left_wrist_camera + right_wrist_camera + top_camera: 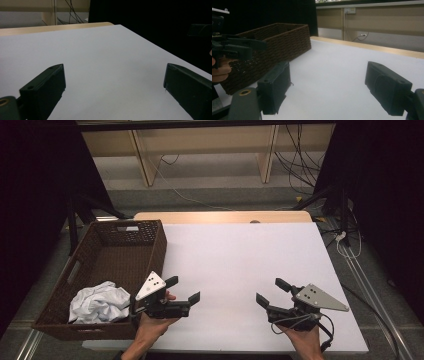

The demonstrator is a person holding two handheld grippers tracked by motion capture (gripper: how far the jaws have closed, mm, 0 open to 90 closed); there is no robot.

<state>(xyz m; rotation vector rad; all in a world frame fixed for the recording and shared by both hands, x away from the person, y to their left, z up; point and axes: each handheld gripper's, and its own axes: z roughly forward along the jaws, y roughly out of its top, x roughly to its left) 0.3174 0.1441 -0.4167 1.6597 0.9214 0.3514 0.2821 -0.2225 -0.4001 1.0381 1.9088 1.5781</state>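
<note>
Your left gripper hovers released beside the basket, nothing between its jaws. Your right gripper is released too, over the white table.

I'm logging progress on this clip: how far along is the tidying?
Done, it seems: a crumpled white cloth lies in the brown wicker basket. In hand: nothing; the left gripper and right gripper are both open over the bare white table. Left: nothing more on the table to put away.
</note>
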